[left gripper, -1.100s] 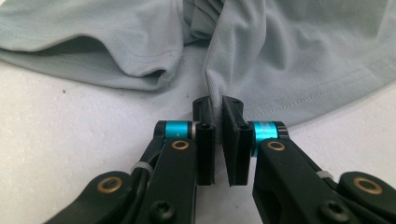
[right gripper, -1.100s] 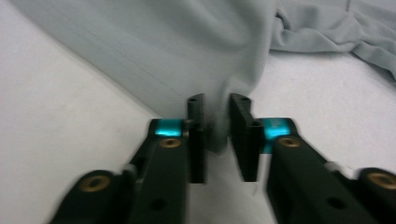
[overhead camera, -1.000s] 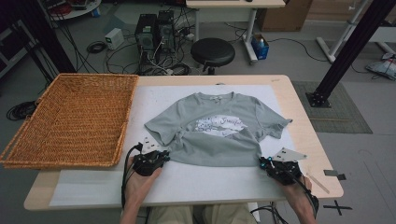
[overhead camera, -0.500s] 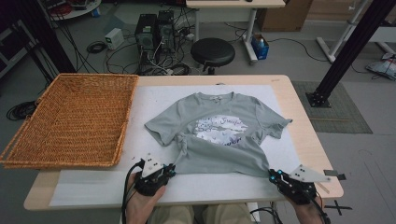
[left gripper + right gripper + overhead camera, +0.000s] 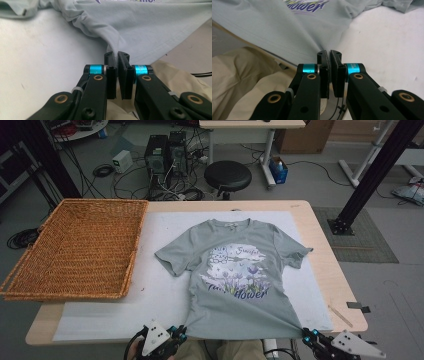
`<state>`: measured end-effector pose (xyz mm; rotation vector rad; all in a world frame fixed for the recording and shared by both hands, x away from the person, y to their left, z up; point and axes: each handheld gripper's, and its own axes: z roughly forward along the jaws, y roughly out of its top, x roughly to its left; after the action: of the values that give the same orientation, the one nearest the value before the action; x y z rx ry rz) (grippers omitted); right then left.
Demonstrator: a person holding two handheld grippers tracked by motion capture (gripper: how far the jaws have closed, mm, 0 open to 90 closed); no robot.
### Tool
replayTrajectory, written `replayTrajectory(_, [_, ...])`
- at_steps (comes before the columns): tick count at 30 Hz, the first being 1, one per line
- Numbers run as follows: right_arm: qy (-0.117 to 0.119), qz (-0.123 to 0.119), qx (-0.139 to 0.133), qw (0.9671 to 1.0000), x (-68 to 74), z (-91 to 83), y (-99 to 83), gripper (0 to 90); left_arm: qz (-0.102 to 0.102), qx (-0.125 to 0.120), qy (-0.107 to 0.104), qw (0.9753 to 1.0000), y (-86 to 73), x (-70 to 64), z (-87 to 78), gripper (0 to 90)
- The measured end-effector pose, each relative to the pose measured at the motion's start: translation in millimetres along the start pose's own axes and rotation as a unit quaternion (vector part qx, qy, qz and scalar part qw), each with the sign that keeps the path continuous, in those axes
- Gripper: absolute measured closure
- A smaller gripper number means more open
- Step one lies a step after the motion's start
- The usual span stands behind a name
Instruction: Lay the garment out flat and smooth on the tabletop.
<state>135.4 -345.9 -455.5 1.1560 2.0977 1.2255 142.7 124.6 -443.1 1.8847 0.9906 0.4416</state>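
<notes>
Tongs (image 5: 183,336) (image 5: 306,336) pinch shirt (image 5: 240,270) hem beside wicker basket (image 5: 30,285).

A lab: computer towers (image 5: 164,151), floor cables (image 5: 102,170), black rig frame (image 5: 372,172).

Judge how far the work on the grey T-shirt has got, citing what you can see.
Done: the grey T-shirt lies face up, print showing, sleeves spread, on the white mat. In hand: the left gripper and right gripper each pinch a bottom hem corner, drawing the hem over the table's near edge. Left: creases near the left corner remain, no fold is made, and nothing lies in the wicker basket.
</notes>
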Motion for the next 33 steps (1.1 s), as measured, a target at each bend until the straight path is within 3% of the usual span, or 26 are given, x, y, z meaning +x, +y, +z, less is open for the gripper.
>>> replayTrajectory(7, [-0.010, 0.007, -0.002, 0.9999, 11.8, -5.9, -22.3, 87.1, -0.016, -0.001, 0.004, 0.9999, -25.6, -5.9, -4.9, 85.4])
replayTrajectory(16, [-0.019, 0.008, 0.006, 0.9998, 10.0, -2.2, -32.7, 86.4, -0.021, 0.003, 0.001, 0.9998, -35.6, -6.0, -6.0, 85.4])
replayTrajectory(18, [-0.020, 0.007, 0.006, 0.9998, 10.2, -2.3, -32.8, 79.9, -0.021, 0.000, -0.001, 0.9998, -34.5, -6.2, -6.9, 85.2])
replayTrajectory(19, [-0.023, 0.009, 0.007, 0.9997, 10.4, -3.6, -32.4, 72.3, -0.020, -0.002, -0.001, 0.9998, -33.7, -6.0, -7.4, 80.7])
replayTrajectory(24, [-0.027, 0.037, 0.001, 0.9989, 4.7, -7.9, -28.4, 52.6, -0.015, -0.008, 0.015, 0.9997, -27.5, -5.7, -5.5, 61.1])
replayTrajectory(29, [-0.030, 0.033, -0.004, 0.9990, 5.5, -6.1, -22.5, 34.4, -0.010, -0.012, 0.032, 0.9994, -20.3, -6.6, -0.3, 40.0])
replayTrajectory(33, [-0.021, 0.026, 0.002, 0.9994, 5.8, -1.5, -15.7, 21.7, -0.009, -0.012, 0.028, 0.9995, -12.2, -4.6, 4.9, 31.1])
